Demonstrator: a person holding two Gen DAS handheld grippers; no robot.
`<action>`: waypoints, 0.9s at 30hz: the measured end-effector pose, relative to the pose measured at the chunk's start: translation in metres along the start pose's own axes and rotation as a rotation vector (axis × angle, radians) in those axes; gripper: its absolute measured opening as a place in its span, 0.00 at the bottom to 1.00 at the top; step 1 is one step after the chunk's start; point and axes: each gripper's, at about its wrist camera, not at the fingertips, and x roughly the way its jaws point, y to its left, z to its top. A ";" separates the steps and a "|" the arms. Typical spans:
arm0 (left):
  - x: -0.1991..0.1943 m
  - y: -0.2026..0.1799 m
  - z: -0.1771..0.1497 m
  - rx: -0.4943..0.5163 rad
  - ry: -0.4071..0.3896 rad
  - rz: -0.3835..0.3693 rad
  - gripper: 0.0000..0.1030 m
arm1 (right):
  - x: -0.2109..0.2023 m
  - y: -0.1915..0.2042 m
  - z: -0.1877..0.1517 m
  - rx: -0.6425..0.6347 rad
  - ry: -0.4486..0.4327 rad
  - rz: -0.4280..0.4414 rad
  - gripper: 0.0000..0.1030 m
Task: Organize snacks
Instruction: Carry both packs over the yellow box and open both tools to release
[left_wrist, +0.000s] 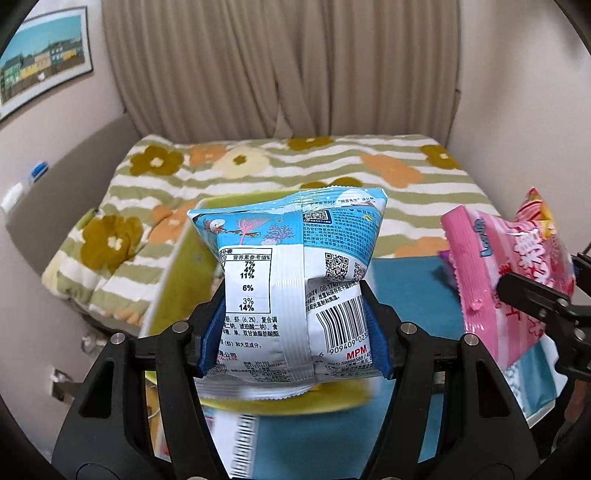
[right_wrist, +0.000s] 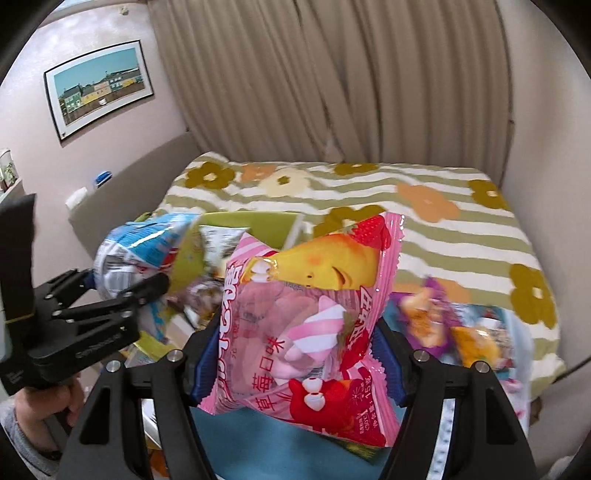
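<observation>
My left gripper (left_wrist: 293, 325) is shut on a blue and white snack bag (left_wrist: 291, 266), back side facing me, held above a green bin (left_wrist: 173, 280). The same bag (right_wrist: 144, 243) and left gripper (right_wrist: 122, 291) show at the left of the right wrist view. My right gripper (right_wrist: 295, 354) is shut on a pink strawberry marshmallow bag (right_wrist: 306, 306), held up in the air. That pink bag (left_wrist: 506, 273) and the right gripper (left_wrist: 535, 299) show at the right of the left wrist view.
A teal surface (left_wrist: 410, 295) lies below, with several loose snack packets (right_wrist: 443, 321) at the right. The green bin (right_wrist: 240, 221) holds more packets. Behind is a bed with a flowered striped blanket (left_wrist: 295, 166), a curtain and walls.
</observation>
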 end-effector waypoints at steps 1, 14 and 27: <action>0.007 0.013 0.002 -0.006 0.011 0.004 0.58 | 0.005 0.007 0.003 -0.006 0.006 0.005 0.65; 0.087 0.113 -0.005 0.004 0.147 -0.084 1.00 | 0.075 0.071 0.028 0.012 0.057 -0.028 0.65; 0.067 0.143 -0.020 -0.006 0.132 -0.186 1.00 | 0.105 0.098 0.038 0.016 0.100 -0.084 0.66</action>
